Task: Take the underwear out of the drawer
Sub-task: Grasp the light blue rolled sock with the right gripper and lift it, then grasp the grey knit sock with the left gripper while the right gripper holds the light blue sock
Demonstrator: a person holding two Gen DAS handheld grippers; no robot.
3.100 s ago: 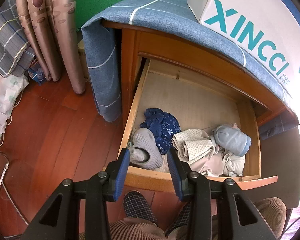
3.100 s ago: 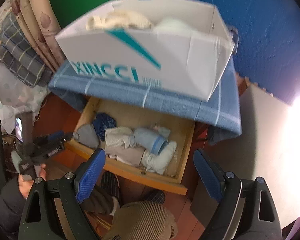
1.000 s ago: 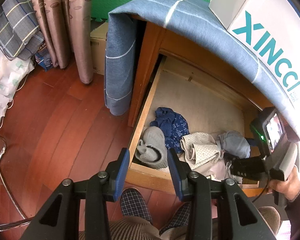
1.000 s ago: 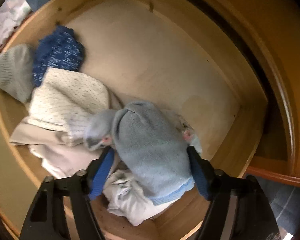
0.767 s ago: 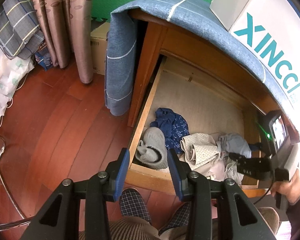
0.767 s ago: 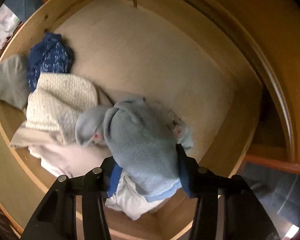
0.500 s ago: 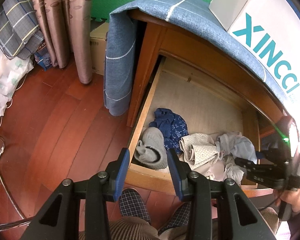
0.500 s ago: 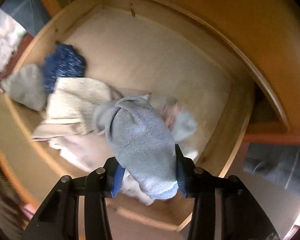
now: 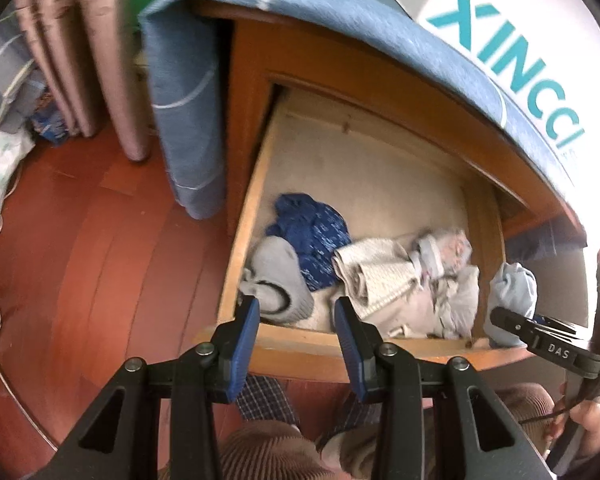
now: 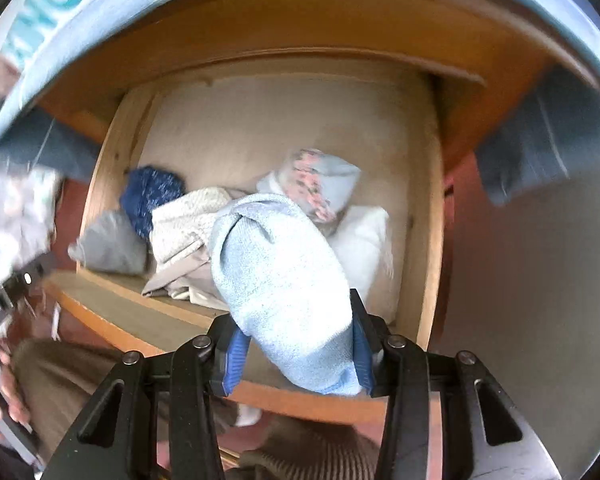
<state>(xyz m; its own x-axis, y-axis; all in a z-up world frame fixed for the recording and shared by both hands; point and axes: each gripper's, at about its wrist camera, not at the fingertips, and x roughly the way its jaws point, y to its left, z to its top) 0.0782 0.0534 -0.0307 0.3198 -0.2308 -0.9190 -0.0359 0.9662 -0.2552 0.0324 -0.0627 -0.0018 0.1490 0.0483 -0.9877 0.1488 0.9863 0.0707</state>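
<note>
Right tool (image 10: 296,344) clamped on pale blue underwear (image 10: 284,280), lifted above the drawer (image 10: 428,200). Left tool (image 9: 296,320) half-wide, empty, over the front edge. Could slip: soft roll, bulk hanging past the pads. Could snag the cream knit (image 10: 184,216) alongside.

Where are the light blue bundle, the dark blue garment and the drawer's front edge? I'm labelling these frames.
light blue bundle (image 10: 284,280): right wrist view, middle of its knit surface.
dark blue garment (image 9: 312,232): left wrist view, centre of the speckled fabric.
drawer front edge (image 9: 300,344): left wrist view, bare wooden rim.
</note>
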